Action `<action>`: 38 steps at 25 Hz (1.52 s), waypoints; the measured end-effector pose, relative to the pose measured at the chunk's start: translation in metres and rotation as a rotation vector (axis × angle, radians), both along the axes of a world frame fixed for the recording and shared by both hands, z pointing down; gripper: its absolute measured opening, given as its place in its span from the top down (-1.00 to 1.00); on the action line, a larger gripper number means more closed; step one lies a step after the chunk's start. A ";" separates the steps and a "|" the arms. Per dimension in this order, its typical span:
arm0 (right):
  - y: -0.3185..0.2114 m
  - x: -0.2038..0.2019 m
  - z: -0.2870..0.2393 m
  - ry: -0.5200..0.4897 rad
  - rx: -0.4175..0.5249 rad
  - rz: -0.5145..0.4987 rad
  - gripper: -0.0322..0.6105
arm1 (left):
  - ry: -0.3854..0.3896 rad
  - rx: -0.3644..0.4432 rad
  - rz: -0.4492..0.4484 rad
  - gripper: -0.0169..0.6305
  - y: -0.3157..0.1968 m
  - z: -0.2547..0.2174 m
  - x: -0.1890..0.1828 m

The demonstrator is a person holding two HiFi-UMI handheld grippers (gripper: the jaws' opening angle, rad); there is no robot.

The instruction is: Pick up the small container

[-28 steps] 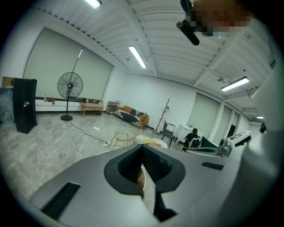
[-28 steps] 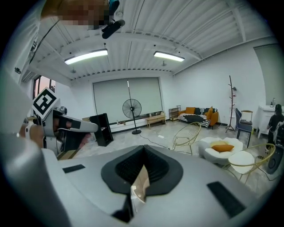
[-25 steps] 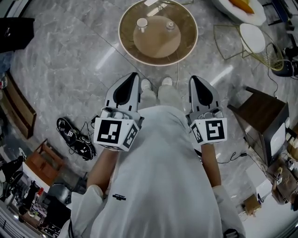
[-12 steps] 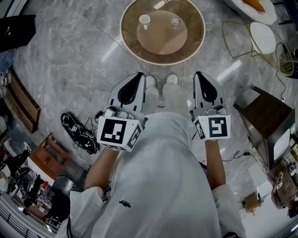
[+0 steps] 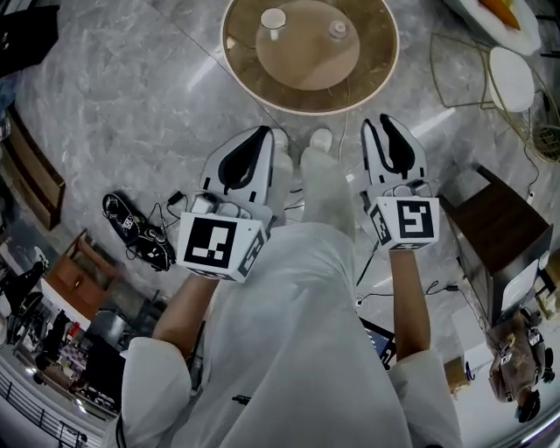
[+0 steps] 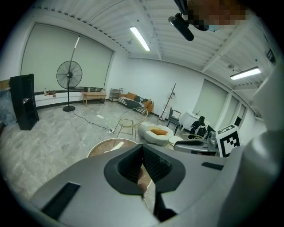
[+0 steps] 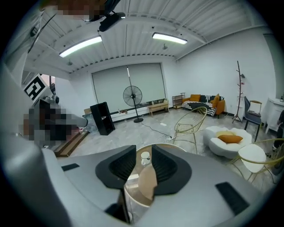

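Observation:
A round glass table (image 5: 378,74) stands on the marble floor ahead of me. On its tan inner disc sit a small white cup (image 5: 273,19) and a small pale lidded container (image 5: 339,30). My left gripper (image 5: 261,133) is held out short of the table, jaws shut and empty. My right gripper (image 5: 382,124) is beside it at the same distance; its jaws have just been opening and nothing is between them. In the right gripper view a small white container (image 7: 145,156) shows far off through the gap of the right gripper (image 7: 143,150). The left gripper (image 6: 142,148) hides most of the table (image 6: 104,147).
A gold wire chair (image 5: 455,61) and a white side table (image 5: 512,79) stand right of the table, a dark wooden stool (image 5: 490,227) nearer right. Cables and black gear (image 5: 131,229) lie on the floor at left. My feet (image 5: 297,144) are near the table's edge.
Both grippers have moved forward towards the round table. The right gripper's jaws, shut before, now stand slightly apart. The left jaws stay shut.

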State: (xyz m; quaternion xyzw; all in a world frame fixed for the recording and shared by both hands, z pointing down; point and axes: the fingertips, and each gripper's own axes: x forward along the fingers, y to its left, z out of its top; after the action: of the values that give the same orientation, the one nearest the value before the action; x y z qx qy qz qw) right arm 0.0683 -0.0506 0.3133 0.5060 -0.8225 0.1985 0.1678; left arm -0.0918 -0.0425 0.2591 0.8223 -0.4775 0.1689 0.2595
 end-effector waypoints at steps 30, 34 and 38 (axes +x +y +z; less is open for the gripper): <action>-0.108 -0.002 0.182 0.028 -0.119 -0.059 -0.16 | -0.045 -0.153 -0.119 0.89 -0.054 0.150 0.005; -0.118 0.003 0.203 0.052 -0.124 -0.059 -0.17 | -0.036 -0.167 -0.133 0.89 -0.062 0.162 0.008; -0.128 0.007 0.223 0.067 -0.131 -0.055 -0.18 | -0.031 -0.174 -0.143 0.89 -0.069 0.171 0.009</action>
State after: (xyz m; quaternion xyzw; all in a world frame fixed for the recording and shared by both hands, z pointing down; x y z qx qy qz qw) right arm 0.0748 -0.1786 0.5360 0.4774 -0.8152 0.2302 0.2333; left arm -0.0830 -0.1116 0.4298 0.7579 -0.5222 0.2036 0.3340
